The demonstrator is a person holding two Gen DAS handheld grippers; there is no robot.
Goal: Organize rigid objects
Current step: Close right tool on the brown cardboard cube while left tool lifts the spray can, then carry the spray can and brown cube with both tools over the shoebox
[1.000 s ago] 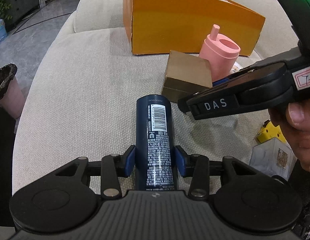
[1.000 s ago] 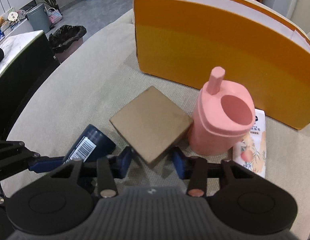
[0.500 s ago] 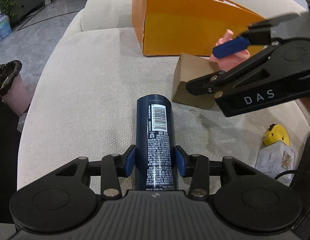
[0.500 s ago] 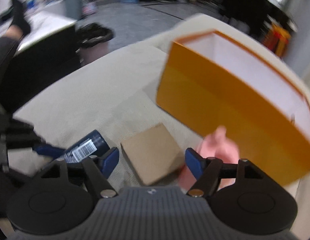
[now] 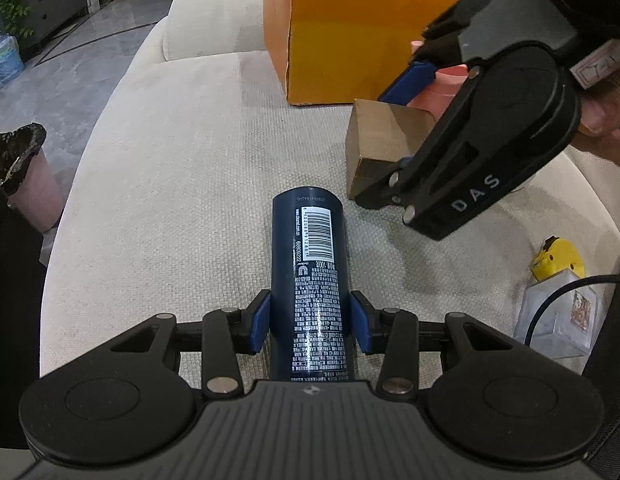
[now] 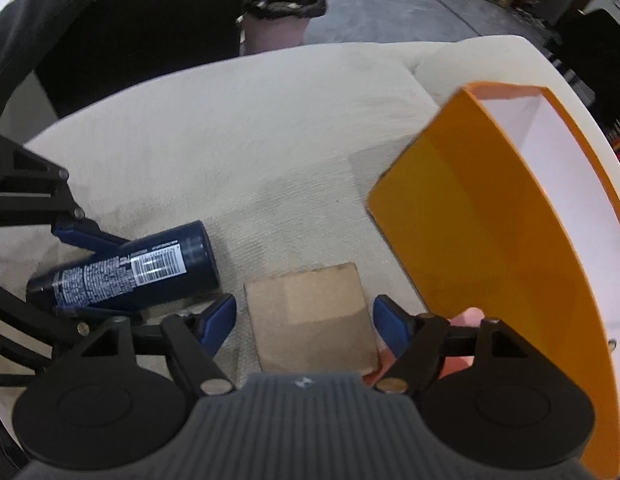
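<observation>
Left wrist view puts your left hand-held gripper (image 5: 310,326) at the bottom centre, its blue pads clamped on both sides of a dark blue cylindrical can (image 5: 308,276) with a glossy printed label and a barcode. The can lies on the coarse-woven beige sofa cushion (image 5: 170,184), pointing up the frame. To its upper right sits a brown cardboard box (image 5: 383,140), matte and square-edged, and your right hand-held gripper (image 5: 405,120) straddles it, black arms crossing the right of the frame. Behind the box a pink plastic cup (image 5: 445,94) is mostly hidden by that gripper. A tall orange box (image 5: 349,52) with smooth card walls stands at the upper centre. At the right edge a clear plastic case (image 5: 557,316) holds a yellow figure (image 5: 559,258), with a black cable across it. A bin with a black liner (image 5: 18,160) stands at the far left on the floor.

Right wrist view shows your right gripper's jaws opening, pads apart on either side of the cardboard box (image 6: 310,316) without touching it. The can (image 6: 126,268) lies at the lower left, just beside the box; the orange box (image 6: 509,240), white inside, fills the right.
</observation>
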